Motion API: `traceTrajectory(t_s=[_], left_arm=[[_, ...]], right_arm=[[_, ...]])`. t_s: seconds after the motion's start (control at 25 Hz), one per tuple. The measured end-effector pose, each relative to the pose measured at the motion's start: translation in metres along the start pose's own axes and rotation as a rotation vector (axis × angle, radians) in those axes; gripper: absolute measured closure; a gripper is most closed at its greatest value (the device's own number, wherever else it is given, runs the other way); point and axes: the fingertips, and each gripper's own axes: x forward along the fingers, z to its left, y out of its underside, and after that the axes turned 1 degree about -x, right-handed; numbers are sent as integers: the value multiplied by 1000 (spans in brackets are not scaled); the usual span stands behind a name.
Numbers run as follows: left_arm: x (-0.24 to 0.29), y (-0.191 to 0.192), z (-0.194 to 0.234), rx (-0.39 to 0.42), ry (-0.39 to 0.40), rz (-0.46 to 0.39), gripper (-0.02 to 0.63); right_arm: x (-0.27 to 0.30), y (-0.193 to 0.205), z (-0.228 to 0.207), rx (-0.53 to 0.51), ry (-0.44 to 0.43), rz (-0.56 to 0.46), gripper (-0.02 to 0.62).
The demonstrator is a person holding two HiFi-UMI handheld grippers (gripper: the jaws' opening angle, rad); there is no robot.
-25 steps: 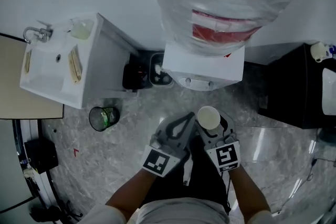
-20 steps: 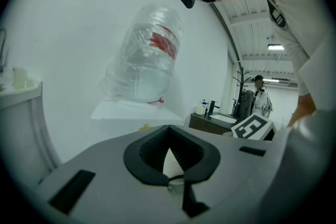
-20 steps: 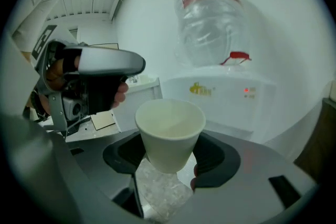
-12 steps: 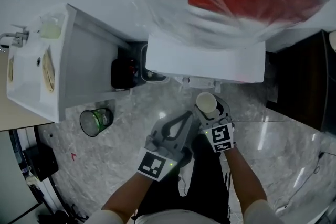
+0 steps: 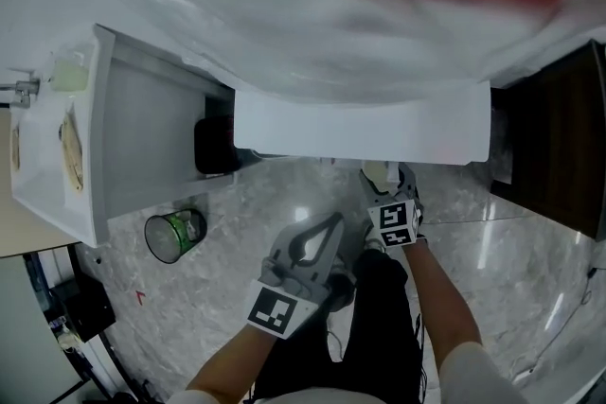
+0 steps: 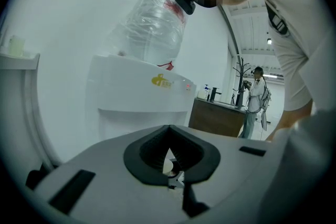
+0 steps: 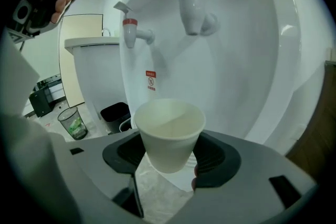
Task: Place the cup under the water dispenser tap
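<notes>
Grasping the cup [image 7: 169,134], right claw [image 7: 168,165] now tucked under dispenser [image 5: 360,132], earlier out front, left claw [image 6: 173,178] clenched, empty.

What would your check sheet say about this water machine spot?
surface: floor, glossy grey stone.
job's things: cup upright, empty, lower than the dispenser's blue tap and red tap.
clutter: see-through bin; black bin beside the dispenser.
grippers: right gripper jaws shut on the cup; left gripper jaws shut, empty.
cables: nothing seen.
surroundings: sink, dark counter, person far off.
</notes>
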Motion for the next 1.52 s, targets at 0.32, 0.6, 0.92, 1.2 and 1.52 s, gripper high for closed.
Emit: traceTrajectory(t_s=[0.32,0.6,0.92,1.2,1.52], left_arm=[[5,13,2,11,1,28,603],[4,15,3,20,-3,47,603],[1,16,-3,1,0,74,603],[-2,13,-12,-9,9,111,603],[-11,-30,-39,-2,35,121,603]], right_arm=[[19,16,-11,-7,34,-10,316],[25,22,-14,10,16,-18,314],[19,26,-7,18,-31,30,270],[-9,27,-15,57,-2,46,262],[-92,-45,4,113,-23,-22,264]])
